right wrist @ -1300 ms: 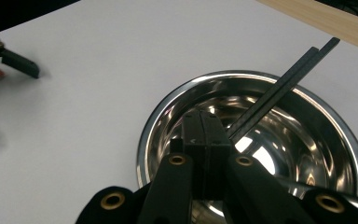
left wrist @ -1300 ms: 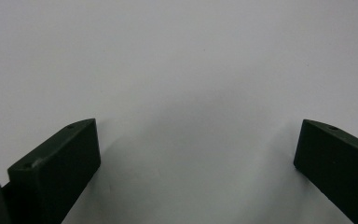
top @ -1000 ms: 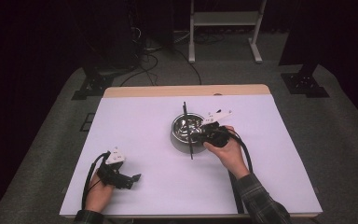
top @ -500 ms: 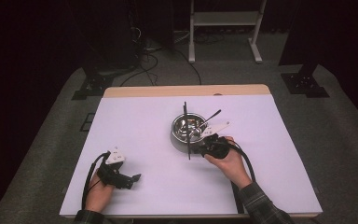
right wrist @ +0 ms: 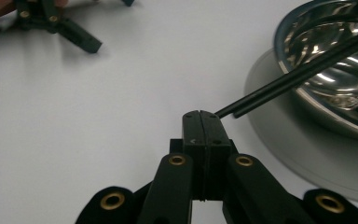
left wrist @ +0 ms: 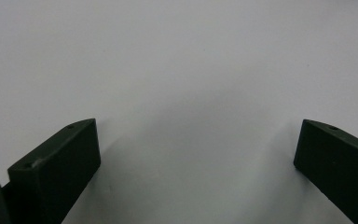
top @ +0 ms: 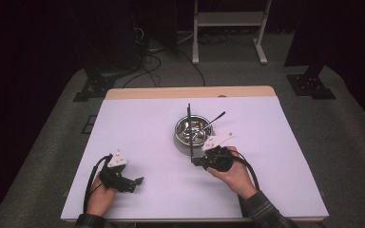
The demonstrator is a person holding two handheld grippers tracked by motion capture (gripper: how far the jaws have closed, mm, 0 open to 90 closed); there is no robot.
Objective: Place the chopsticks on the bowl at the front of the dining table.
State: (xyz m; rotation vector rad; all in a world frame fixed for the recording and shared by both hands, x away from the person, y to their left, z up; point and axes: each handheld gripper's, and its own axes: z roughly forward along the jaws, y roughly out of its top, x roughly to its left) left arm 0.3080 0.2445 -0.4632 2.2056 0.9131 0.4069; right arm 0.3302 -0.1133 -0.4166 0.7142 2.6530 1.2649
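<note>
My right gripper [top: 196, 160] is shut on a pair of black chopsticks [top: 189, 124], just in front of a shiny steel bowl [top: 180, 127]. In the right gripper view the jaws [right wrist: 200, 115] are pressed together. From their tip the chopsticks [right wrist: 290, 81] run up and right across the bowl's rim [right wrist: 279, 52]. A utensil handle [top: 216, 117] sticks out of the bowl toward the far right. My left gripper [top: 134, 182] lies on the white table at the near left. Its jaws stand wide open [left wrist: 198, 140] over bare table.
The bowl sits on a grey round base [right wrist: 279, 140] on the white tabletop [top: 138, 128]. A wooden strip [top: 190, 92] runs along the far edge. Beyond it are cables [top: 147, 57] and a metal stand [top: 228, 19] on the dark floor. The left gripper [right wrist: 74, 35] appears far off in the right gripper view.
My right hand has drawn back from the bowl's right side toward the person and sunk a little, keeping the chopsticks. The left hand has stayed put.
</note>
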